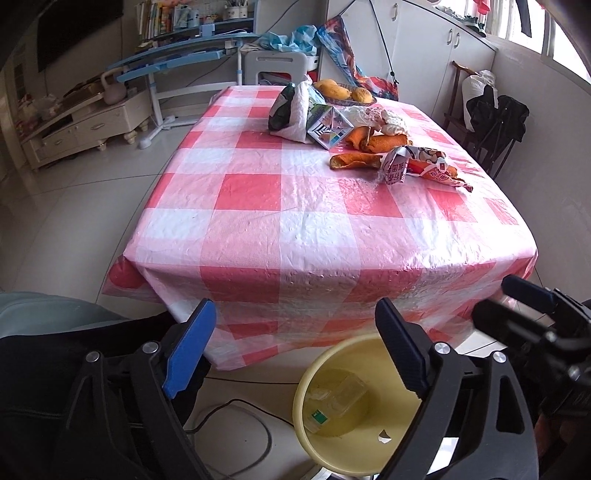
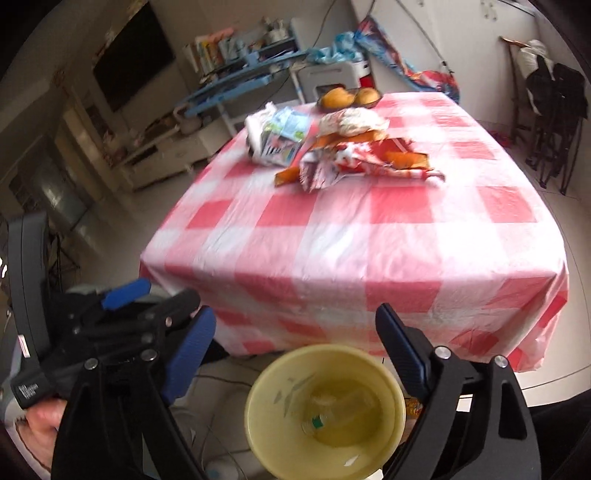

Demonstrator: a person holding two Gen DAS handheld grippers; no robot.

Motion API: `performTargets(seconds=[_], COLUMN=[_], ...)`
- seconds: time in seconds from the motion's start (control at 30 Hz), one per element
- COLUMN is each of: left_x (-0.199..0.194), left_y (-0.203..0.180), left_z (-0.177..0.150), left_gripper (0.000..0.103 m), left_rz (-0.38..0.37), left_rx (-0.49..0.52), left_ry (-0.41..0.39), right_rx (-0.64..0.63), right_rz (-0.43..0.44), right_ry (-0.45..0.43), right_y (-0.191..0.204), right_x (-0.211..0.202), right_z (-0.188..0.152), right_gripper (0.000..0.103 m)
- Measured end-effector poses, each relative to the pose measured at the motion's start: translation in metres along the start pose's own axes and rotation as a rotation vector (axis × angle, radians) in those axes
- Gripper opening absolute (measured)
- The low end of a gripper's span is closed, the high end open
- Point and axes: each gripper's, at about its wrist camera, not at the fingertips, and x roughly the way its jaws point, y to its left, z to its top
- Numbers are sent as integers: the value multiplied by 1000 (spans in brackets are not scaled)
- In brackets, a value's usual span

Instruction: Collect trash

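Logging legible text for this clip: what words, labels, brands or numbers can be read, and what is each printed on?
Red-and-white snack wrapper: red Chinese characters, too warped to quote.
Clear plastic bottle in the yellow bin: green label, too small to read.
Patterned carton: graphics only, no readable words.
Left gripper body, right wrist view: white lettering, blurred.
Shelf books: too small.

Near half of checked tablecloth [image 1: 280, 206] lay bare, open for pass from front edge. Trash cluster blocked far right part: snack bag [image 1: 291, 110], printed carton [image 1: 328, 127], orange peels [image 1: 356, 160], red-white wrapper [image 1: 417, 166], crumpled white bag [image 1: 384, 118]; fruit plate [image 1: 347, 94] at far edge behind. Yellow bin [image 1: 314, 373] stood on floor below front edge, mouth open, clear bottle [image 1: 336, 402] lying inside. Left gripper [image 1: 295, 354] and right gripper [image 2: 295, 354] close together over bin, jaws wide, nothing between. Cable [image 1: 236, 406] on floor left of bin.
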Motion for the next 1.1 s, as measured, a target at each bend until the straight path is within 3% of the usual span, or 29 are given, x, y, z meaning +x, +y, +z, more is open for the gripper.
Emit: performTargets(seconds=[0.67, 1.1], left_x=[1, 3], left_y=[-4, -4], left_z=[3, 1], left_gripper=[87, 88], left_rz=[-9, 8], left_rx=[-6, 1], left_ry=[-5, -4], right_rx=[12, 8], right_rz=[-57, -46], right_ry=[-121, -135], right_y=[1, 4], right_x=[-13, -12], right_z=[3, 8], right_gripper=[90, 90])
